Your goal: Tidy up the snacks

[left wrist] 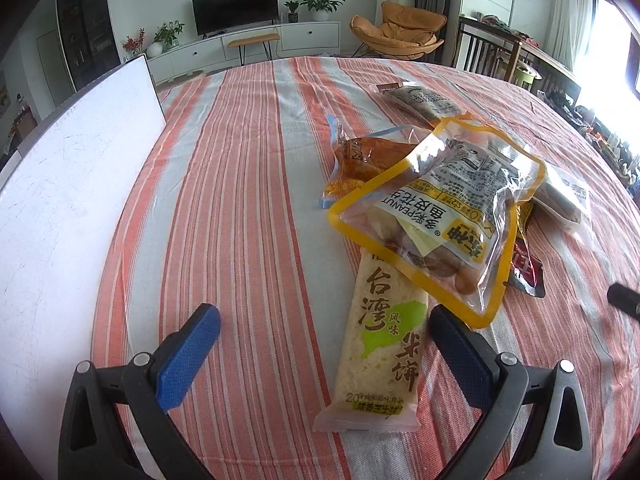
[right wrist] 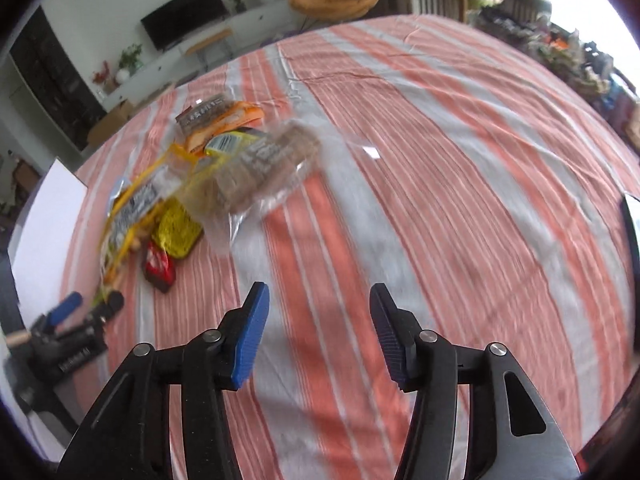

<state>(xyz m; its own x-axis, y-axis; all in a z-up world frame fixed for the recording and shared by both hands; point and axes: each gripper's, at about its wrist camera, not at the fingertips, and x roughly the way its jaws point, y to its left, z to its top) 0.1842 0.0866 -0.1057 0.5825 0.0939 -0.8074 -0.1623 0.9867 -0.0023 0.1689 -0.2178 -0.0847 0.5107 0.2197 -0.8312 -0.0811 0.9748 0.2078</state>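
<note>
Over on the left there's a white board [left wrist: 72, 184] at the edge of the striped cloth [left wrist: 248, 184]. The left gripper [left wrist: 320, 332] hangs wide open, nothing in it, with the rice cracker pack [left wrist: 380, 344] lying between its fingers, untouched. The snack pile [left wrist: 436, 204] sits just past it. The right gripper [right wrist: 318, 320], half open and empty, is over bare cloth, pile well off to its left.

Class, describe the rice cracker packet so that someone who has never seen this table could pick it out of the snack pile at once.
Start at the striped tablecloth and find the snack pile right of its middle. At the pile's near end, between the open left gripper fingers, lies the rice cracker packet, its far end tucked under the yellow-edged peanut bag. It alone is long, narrow and pale cream, with brown characters and a green patch.
</note>
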